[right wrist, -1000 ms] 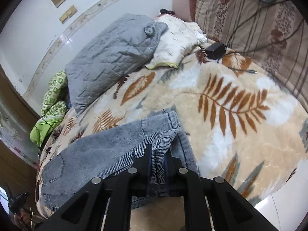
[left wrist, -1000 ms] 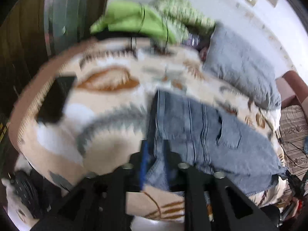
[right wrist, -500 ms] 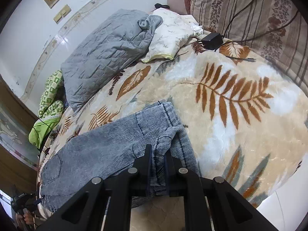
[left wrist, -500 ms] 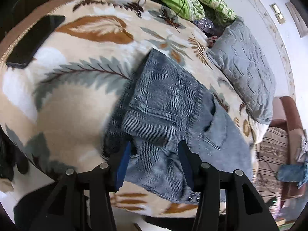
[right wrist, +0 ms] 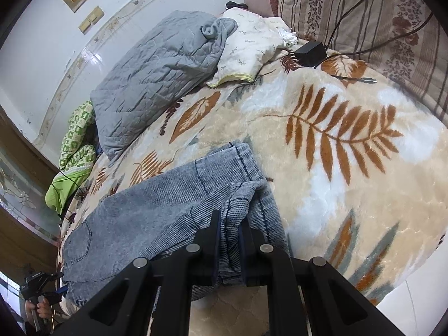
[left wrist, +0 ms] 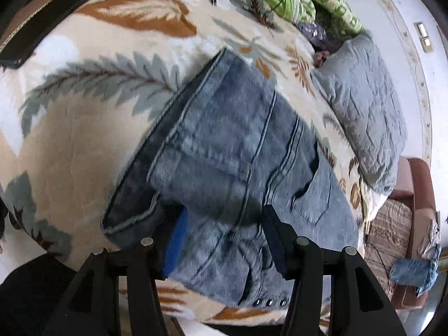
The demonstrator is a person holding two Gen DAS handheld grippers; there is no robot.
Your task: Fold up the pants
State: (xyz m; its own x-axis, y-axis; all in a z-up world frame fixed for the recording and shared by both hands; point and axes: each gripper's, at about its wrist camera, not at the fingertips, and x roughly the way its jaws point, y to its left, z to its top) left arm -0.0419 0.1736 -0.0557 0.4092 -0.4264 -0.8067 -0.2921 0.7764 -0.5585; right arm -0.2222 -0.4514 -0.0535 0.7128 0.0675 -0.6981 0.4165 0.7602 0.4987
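Grey-blue denim pants (left wrist: pixel 238 151) lie folded on a leaf-patterned blanket (left wrist: pixel 84 106) on a bed. In the left wrist view my left gripper (left wrist: pixel 224 224) is open, its fingers spread just above the waist end with the back pocket to the right. In the right wrist view the pants (right wrist: pixel 156 218) stretch away to the left, and my right gripper (right wrist: pixel 229 224) is shut on a bunched fold of the pant leg near the bed's front edge.
A grey quilted pillow (right wrist: pixel 156 72), a white pillow (right wrist: pixel 249 47) and green bedding (right wrist: pixel 75 151) lie at the back. A black charger with cable (right wrist: pixel 310 50) sits by a striped cushion (right wrist: pixel 364 19). A dark phone (left wrist: pixel 42 28) lies at the blanket's left edge.
My left gripper has opened and let go of the waist end, which now lies on the blanket. My right gripper stays shut on the leg fold and has barely moved.
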